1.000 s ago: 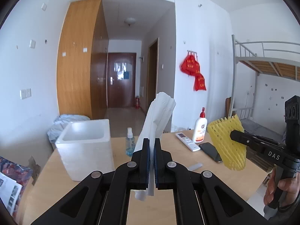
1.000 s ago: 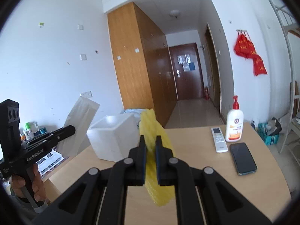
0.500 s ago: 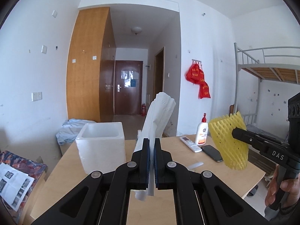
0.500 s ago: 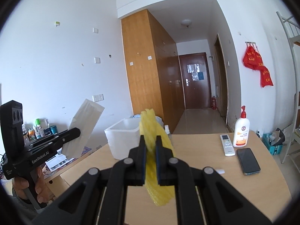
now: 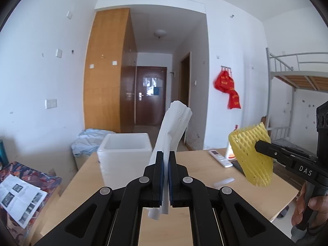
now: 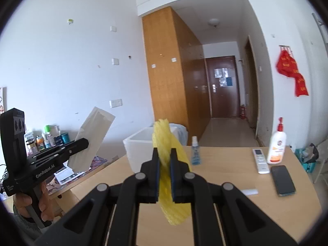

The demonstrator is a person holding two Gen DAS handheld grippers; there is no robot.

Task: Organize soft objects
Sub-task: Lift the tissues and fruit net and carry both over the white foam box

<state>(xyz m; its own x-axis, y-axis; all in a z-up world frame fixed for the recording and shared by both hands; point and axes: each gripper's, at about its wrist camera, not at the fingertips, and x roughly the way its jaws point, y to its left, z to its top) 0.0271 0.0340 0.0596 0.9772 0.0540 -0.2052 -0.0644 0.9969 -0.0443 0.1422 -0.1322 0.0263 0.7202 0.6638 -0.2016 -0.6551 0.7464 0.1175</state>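
Bench (image 6: 235,176): pale wood top, standing in a white-walled room; a wooden wardrobe (image 6: 164,78) and a dark door (image 6: 222,86) at the end of a corridor are showing beyond both claws.

Left claw (image 5: 166,160): jaws are pressing closed on a white foam sheet (image 5: 174,127), which is rising above the fingertips and hanging below them, clear of the bench. A white foam box (image 5: 125,155) is standing on the bench just ahead and to the left of this claw.

Right claw (image 6: 164,157): jaws are clamping a yellow foam net (image 6: 170,184), held edge-on above the bench. A small blue spray bottle (image 6: 195,151) is standing ahead and slightly right; a remote control (image 6: 260,161), a white pump bottle (image 6: 276,145) and a dark phone (image 6: 283,179) are lying further right. A small white strip (image 6: 249,191) is resting on the bench right of the claw.

Hidden or cut off: the box's base is lying behind the claws; the person is showing only as a hand (image 6: 30,203) on each handle; a bunk bed (image 5: 297,75) is cropped at the edge. The pump bottle's label is too small to read.

Writing: "GenRobot.AI" is showing on the left claw's body, "DAS" on the right's. Red hangings (image 6: 291,69) on the wall are bearing gold characters, possibly festive, unreadable here.
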